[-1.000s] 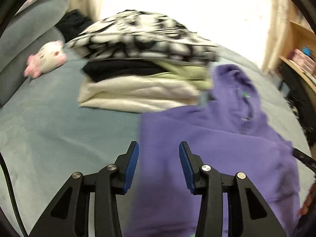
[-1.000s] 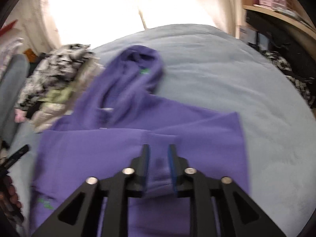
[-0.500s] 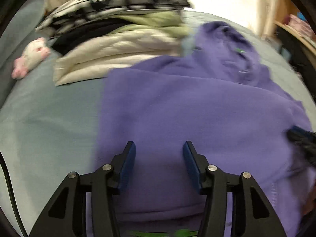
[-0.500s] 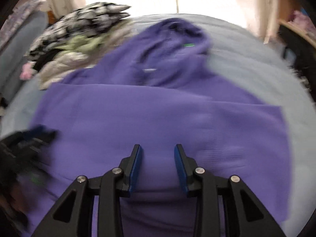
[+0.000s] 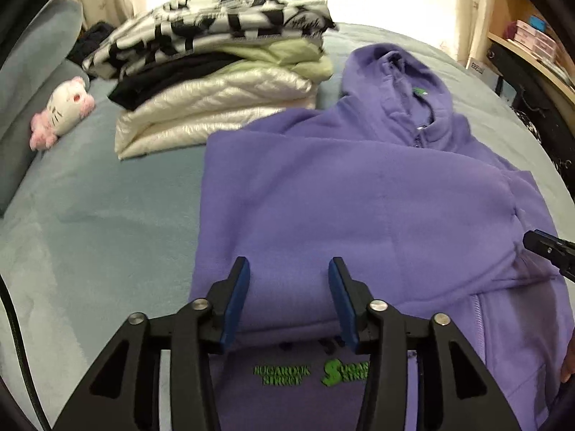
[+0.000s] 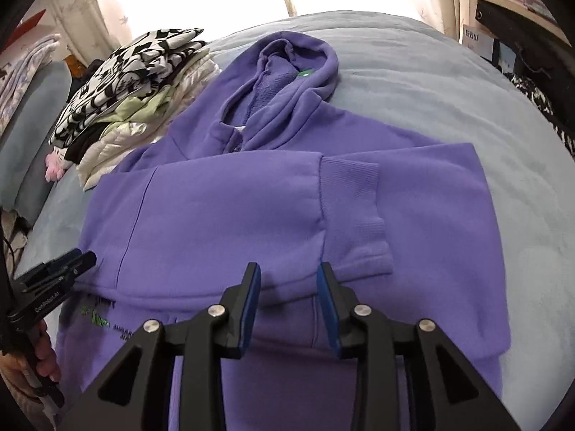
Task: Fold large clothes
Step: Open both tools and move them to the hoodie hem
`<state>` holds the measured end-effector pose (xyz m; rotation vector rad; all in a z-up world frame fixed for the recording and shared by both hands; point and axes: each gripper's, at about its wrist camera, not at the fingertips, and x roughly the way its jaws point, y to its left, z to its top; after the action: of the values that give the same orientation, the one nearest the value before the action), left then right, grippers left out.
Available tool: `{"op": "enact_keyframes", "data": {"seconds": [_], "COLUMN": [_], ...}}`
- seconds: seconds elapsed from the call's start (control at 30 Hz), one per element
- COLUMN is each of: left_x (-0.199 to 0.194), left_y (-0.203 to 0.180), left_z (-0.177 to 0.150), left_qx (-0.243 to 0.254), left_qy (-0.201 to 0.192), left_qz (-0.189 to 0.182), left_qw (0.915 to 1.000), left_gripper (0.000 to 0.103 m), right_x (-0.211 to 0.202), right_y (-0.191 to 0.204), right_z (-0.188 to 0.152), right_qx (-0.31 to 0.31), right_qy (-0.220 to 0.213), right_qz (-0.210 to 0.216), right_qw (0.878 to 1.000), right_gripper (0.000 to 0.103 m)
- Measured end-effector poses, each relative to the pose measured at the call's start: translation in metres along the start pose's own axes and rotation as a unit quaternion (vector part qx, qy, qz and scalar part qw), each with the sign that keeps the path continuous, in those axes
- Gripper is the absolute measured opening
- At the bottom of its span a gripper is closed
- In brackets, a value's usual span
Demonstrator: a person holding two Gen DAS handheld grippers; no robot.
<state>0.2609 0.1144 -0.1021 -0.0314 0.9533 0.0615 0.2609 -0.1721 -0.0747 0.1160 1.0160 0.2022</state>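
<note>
Both grippers have come down closer over the purple hoodie [image 5: 359,194]. The left gripper [image 5: 289,300] is opening, empty; the right gripper [image 6: 287,303] is released. The folded sleeve lies crosswise just ahead of both, cuff [image 6: 354,215] nearer the right.

purple hoodie [image 6: 251,194] lies flat on a pale blue bedspread [image 6: 449,82], hood toward the window, both sleeves folded across the chest. ribbed cuff [image 6: 354,212] of the upper sleeve rests near the garment's right edge. green lettering [image 6: 95,318] shows low on the left. right gripper [image 6: 287,294] hangs over the lower sleeve fold, blue pads apart, nothing pinched between them. left gripper [image 6: 54,273] enters at the left edge, a hand [image 6: 43,355] beneath it; whether its jaws grip the cloth cannot be told. stack of folded clothes [image 6: 125,86] sits just beside the hoodie's left shoulder.
</note>
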Motion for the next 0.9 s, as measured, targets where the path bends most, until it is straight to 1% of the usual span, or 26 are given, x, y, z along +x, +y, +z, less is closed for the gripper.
{"op": "enact_keyframes", "data": {"seconds": [0.2,0.37,0.43,0.53,0.6,0.73,0.8,0.9], "left_x": [-0.032,-0.065,-0.08,-0.105,-0.121,-0.148,-0.161,-0.179], "left_y": [-0.003,-0.001,0.0,0.002,0.004,0.007,0.01,0.014], "left_z": [-0.006,-0.015,-0.02,-0.03,-0.038,-0.051,-0.058,-0.07], "left_qx": [0.007,0.004,0.004,0.003,0.002,-0.001,-0.003,-0.006], "left_qy": [-0.013,-0.026,-0.032,-0.043,-0.051,-0.063,-0.067,-0.076], "left_qz": [-0.002,-0.004,-0.006,-0.002,0.001,0.002,0.003,0.005], "left_qw": [0.9999,0.9996,0.9995,0.9991,0.9987,0.998,0.9977,0.9971], "left_gripper": [0.051,0.056,0.058,0.067,0.073,0.074,0.077,0.079], "right_x": [-0.025,-0.056,-0.071,-0.091,-0.106,-0.129,-0.14,-0.157], "right_y": [-0.001,0.004,0.007,0.012,0.016,0.021,0.022,0.024], "right_z": [-0.005,-0.009,-0.012,-0.019,-0.026,-0.042,-0.051,-0.065], "right_qx": [0.022,0.027,0.026,0.023,0.02,0.016,0.015,0.01], "right_qy": [-0.01,-0.029,-0.039,-0.048,-0.056,-0.069,-0.076,-0.087], "right_qz": [0.009,0.011,0.011,0.017,0.018,0.02,0.021,0.022], "right_qw": [1.0,0.999,0.999,0.998,0.998,0.997,0.997,0.996], "right_gripper": [0.034,0.049,0.051,0.056,0.057,0.057,0.057,0.057]}}
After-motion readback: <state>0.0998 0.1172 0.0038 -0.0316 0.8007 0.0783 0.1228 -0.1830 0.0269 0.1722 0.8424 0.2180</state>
